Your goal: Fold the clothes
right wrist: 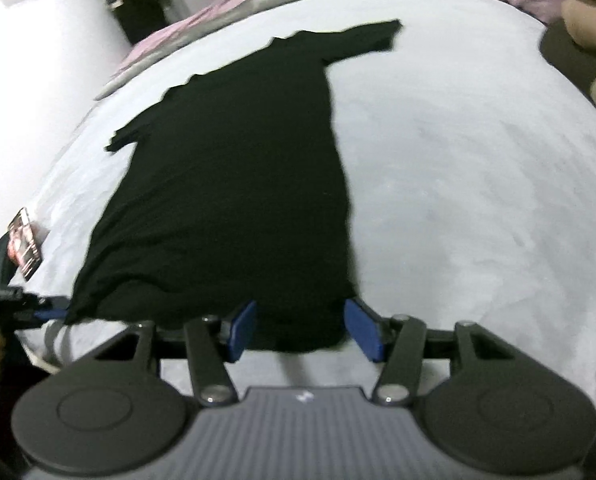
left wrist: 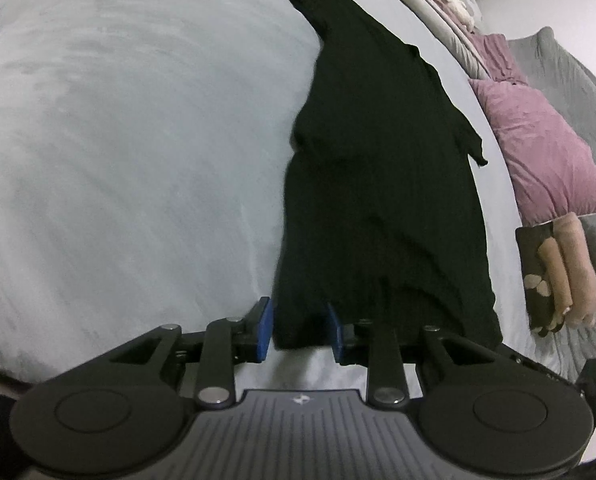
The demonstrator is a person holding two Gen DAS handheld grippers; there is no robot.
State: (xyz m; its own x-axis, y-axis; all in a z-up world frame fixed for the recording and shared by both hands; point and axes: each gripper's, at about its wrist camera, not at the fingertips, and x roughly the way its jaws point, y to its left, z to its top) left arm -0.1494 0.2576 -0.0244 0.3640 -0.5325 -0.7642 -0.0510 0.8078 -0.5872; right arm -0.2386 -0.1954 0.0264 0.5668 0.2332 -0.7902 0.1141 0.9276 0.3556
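Black soft garment (right wrist: 234, 184) lies flat on pale bed (right wrist: 478, 168), hem between both parted, empty hand-held grippers: left hand-held gripper (left wrist: 300, 330), right hand-held gripper (right wrist: 304, 330).

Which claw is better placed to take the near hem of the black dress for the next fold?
Probably either: left claw and right claw each stand open astride a hem corner of the black dress.

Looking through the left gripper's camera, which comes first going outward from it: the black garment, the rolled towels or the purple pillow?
1. Black garment: its hem lies between the left gripper's blue fingers.
2. Rolled towels: off to the right, past the bed's edge.
3. Purple pillow: farther back on the right.
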